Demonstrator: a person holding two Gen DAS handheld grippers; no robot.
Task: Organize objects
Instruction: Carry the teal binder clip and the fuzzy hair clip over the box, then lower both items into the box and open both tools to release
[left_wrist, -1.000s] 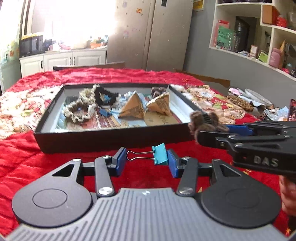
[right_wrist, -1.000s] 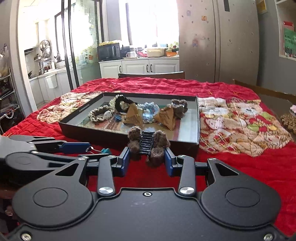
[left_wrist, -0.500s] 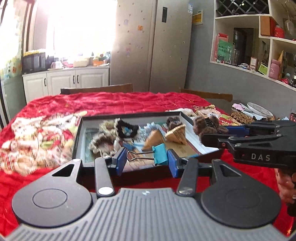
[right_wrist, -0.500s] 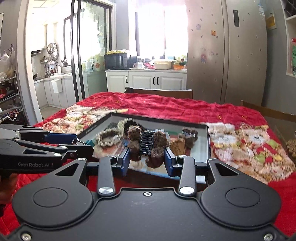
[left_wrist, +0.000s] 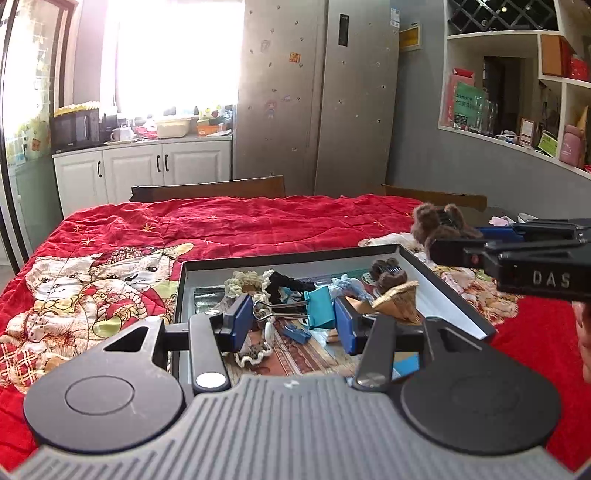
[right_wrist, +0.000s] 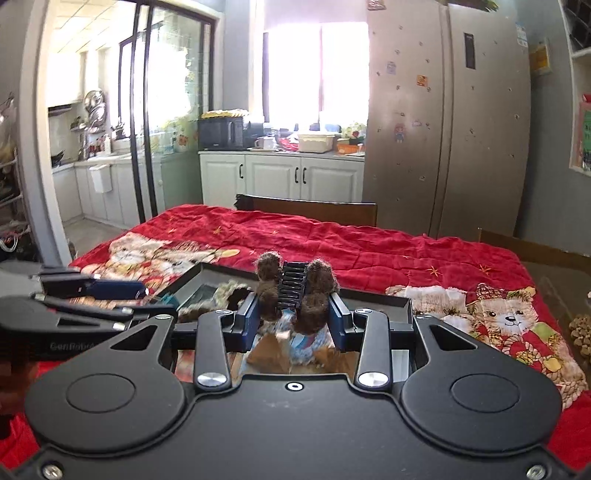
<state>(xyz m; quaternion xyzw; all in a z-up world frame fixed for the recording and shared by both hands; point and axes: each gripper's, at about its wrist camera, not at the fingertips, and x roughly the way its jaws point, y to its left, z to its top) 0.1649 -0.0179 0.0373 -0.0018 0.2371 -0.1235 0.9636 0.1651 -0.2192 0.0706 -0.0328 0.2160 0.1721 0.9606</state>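
Note:
My left gripper is shut on a teal binder clip and holds it above the black tray. My right gripper is shut on a brown furry hair claw above the tray's near edge; the claw also shows at the right of the left wrist view. In the tray lie hair scrunchies, a second brown claw, brown paper cones and a small blue clip.
The tray sits on a red quilt with cat and bear prints covering the table. Wooden chair backs stand at the far edge. A fridge, white cabinets and wall shelves are behind.
Both grippers have risen and moved forward from in front of the tray to above it, each still holding its item. The tray now lies under the fingers.

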